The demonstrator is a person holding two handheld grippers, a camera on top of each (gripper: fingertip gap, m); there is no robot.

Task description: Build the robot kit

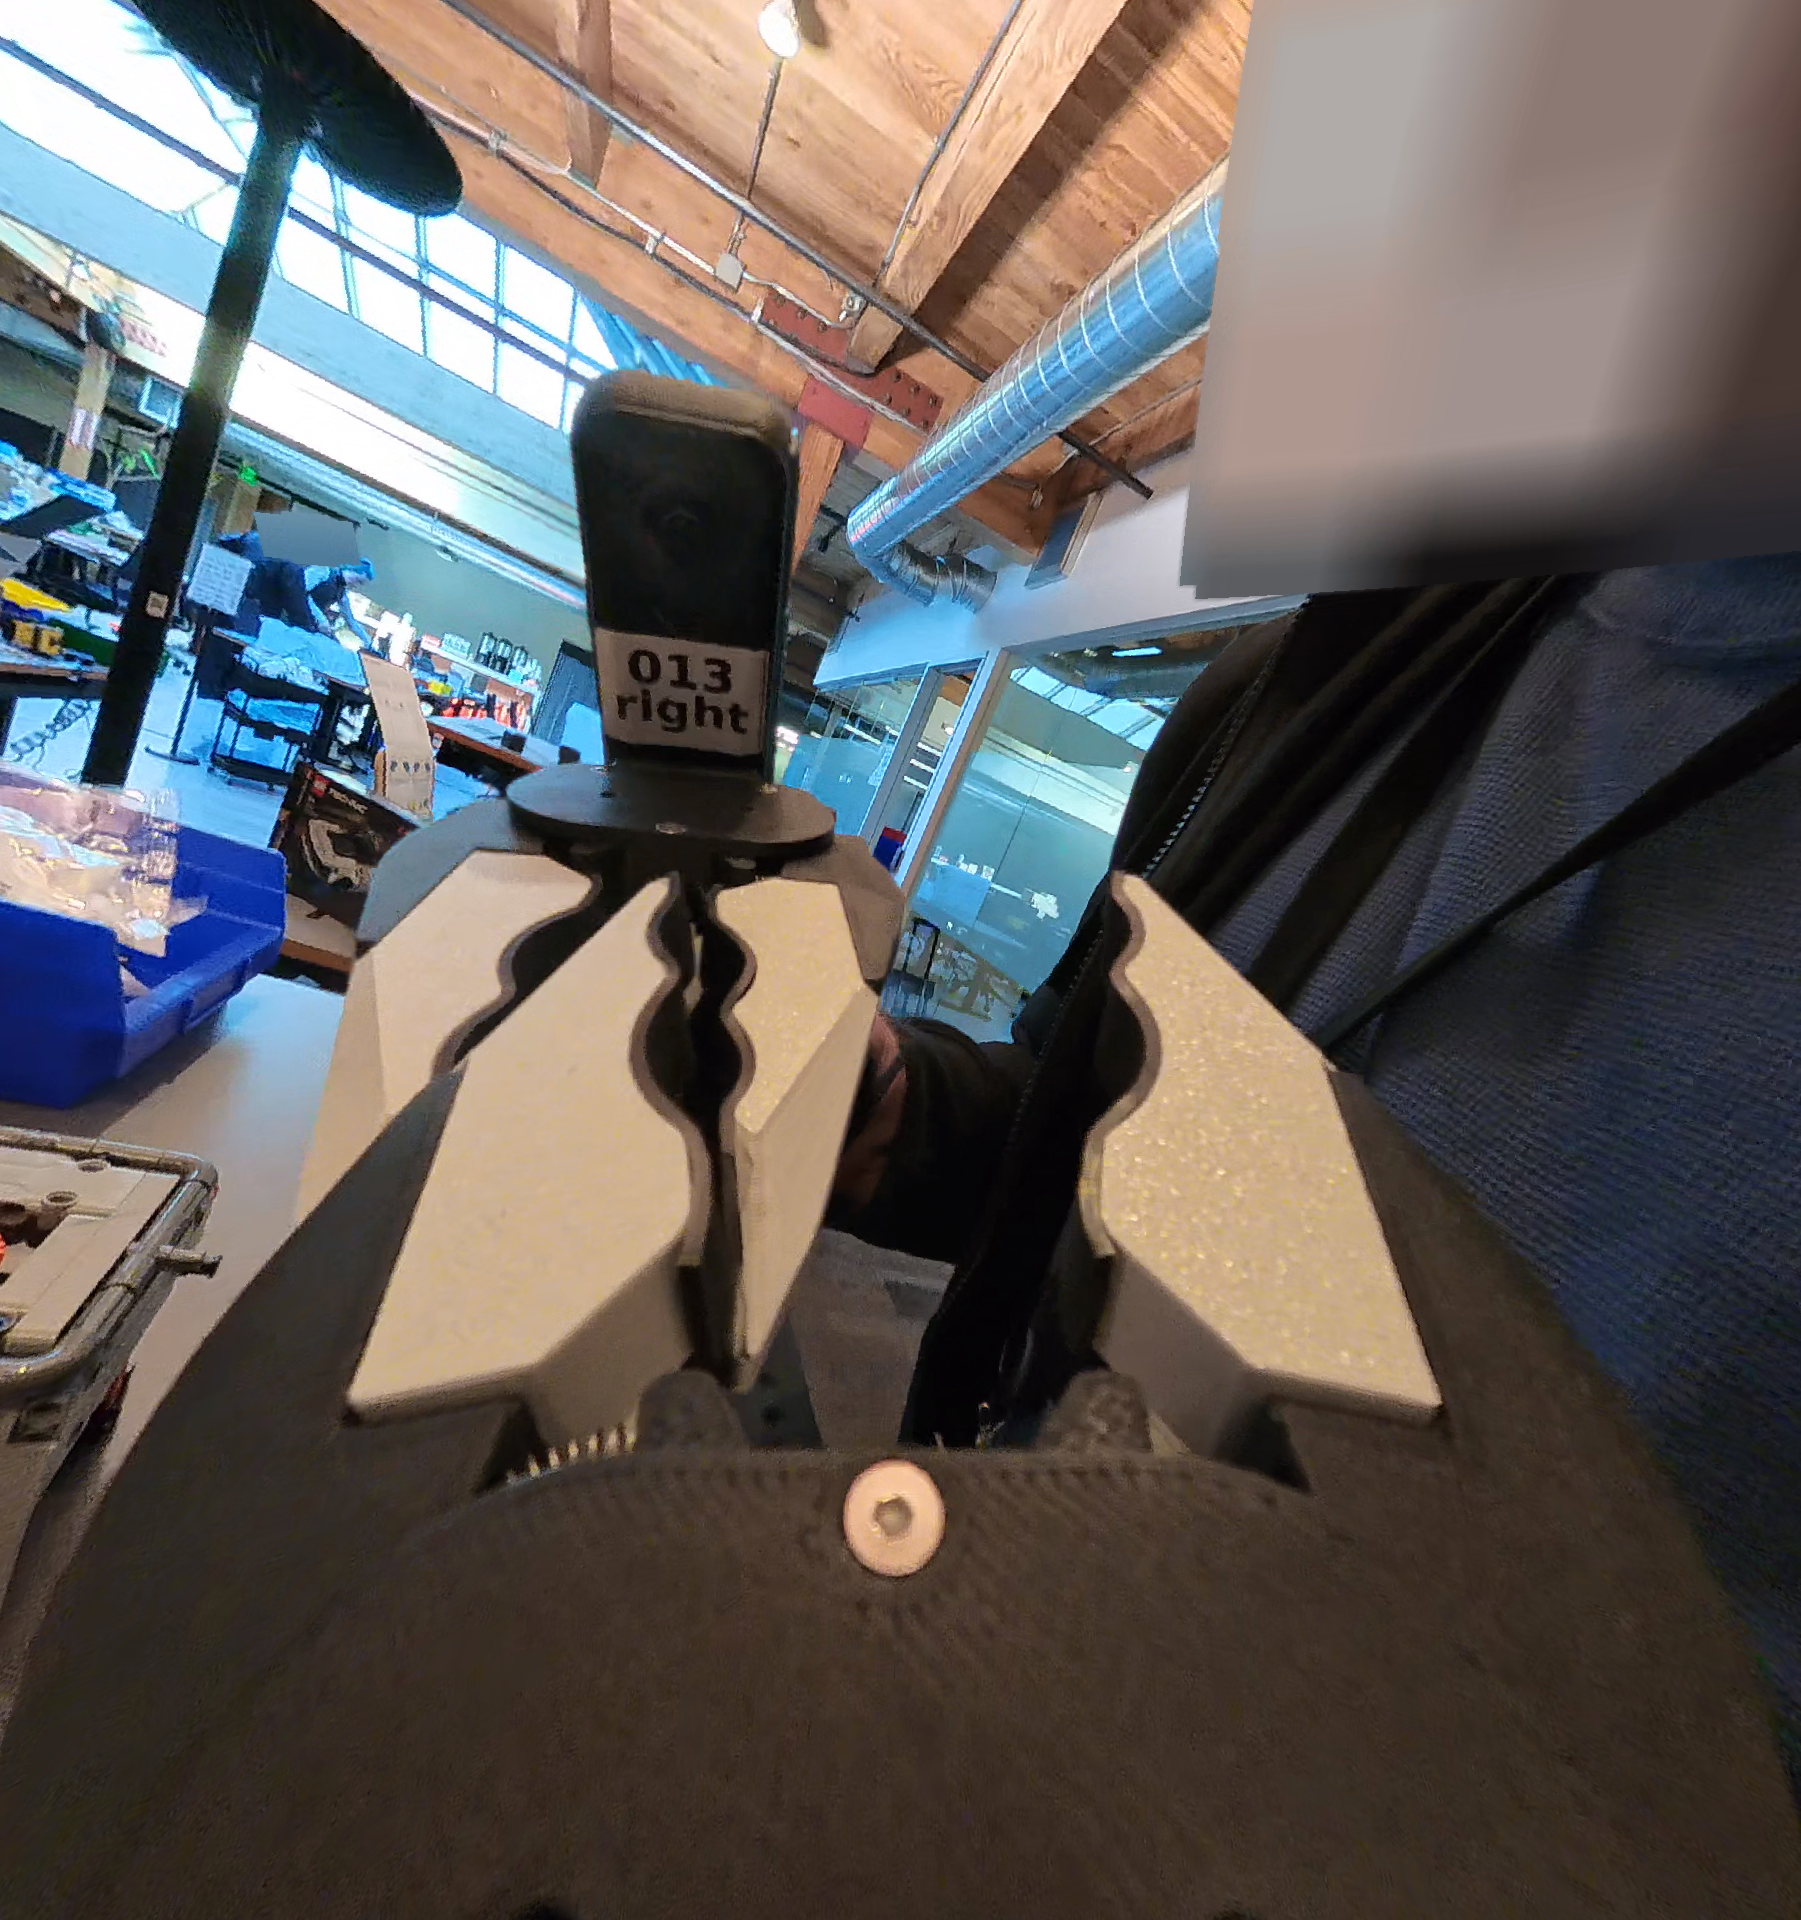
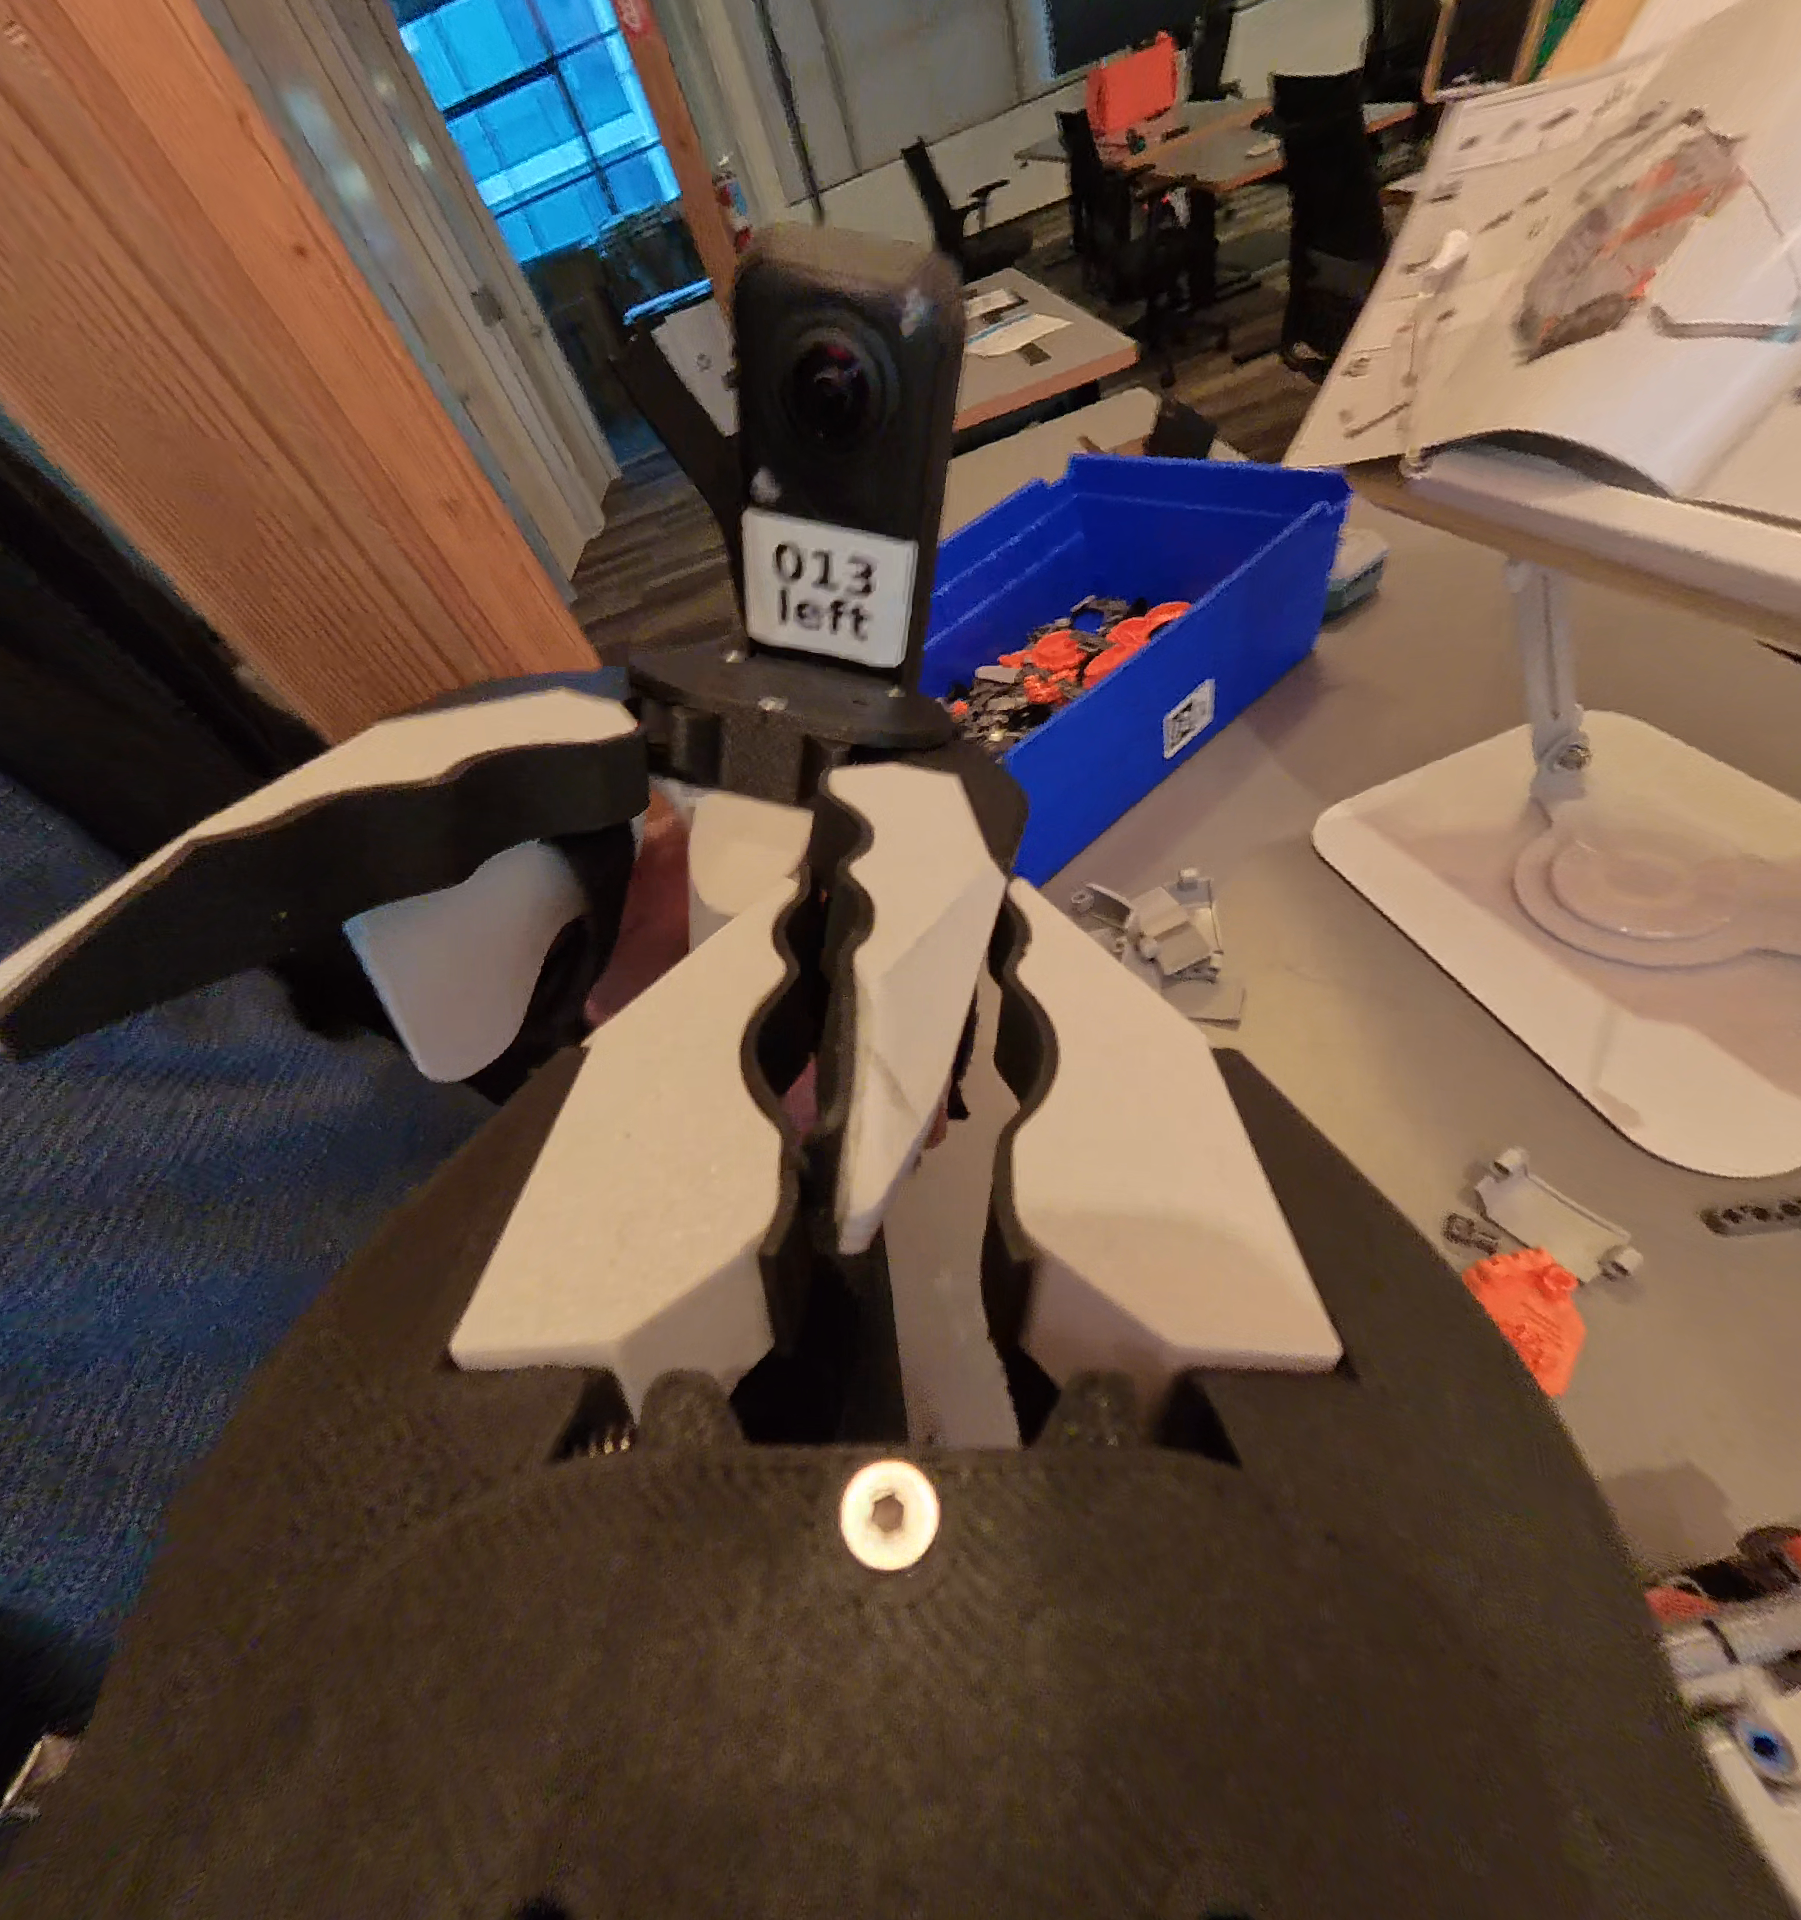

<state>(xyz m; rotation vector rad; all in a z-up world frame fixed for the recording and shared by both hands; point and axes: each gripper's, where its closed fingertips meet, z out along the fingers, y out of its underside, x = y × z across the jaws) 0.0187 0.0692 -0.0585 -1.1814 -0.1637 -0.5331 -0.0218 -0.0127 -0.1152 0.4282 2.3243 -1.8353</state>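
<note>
The two grippers face each other above the table edge, their fingers interleaved. In the left wrist view my left gripper (image 1: 891, 904) is wide open. Its left finger (image 1: 522, 1143) sits between the right gripper's two fingers (image 1: 802, 1039). In the right wrist view my right gripper (image 2: 906, 904) is closed around that grey finger (image 2: 906, 987). The left gripper's other finger (image 2: 304, 831) is splayed far out to the left. Each gripper's black camera (image 2: 834, 395) looks at the other. Neither gripper holds any part.
A grey table (image 2: 1343, 1091) carries a blue bin (image 2: 1135, 644) of orange and black parts. It also carries loose grey pieces (image 2: 1166, 935), an orange piece (image 2: 1530, 1320) and a booklet (image 2: 1602, 260) on a white stand. A part-built grey model (image 1: 44, 1247) lies at the left. A person in a blue sweater (image 1: 1550, 1039) stands close. About 10 cm separates my left fingertips from my right.
</note>
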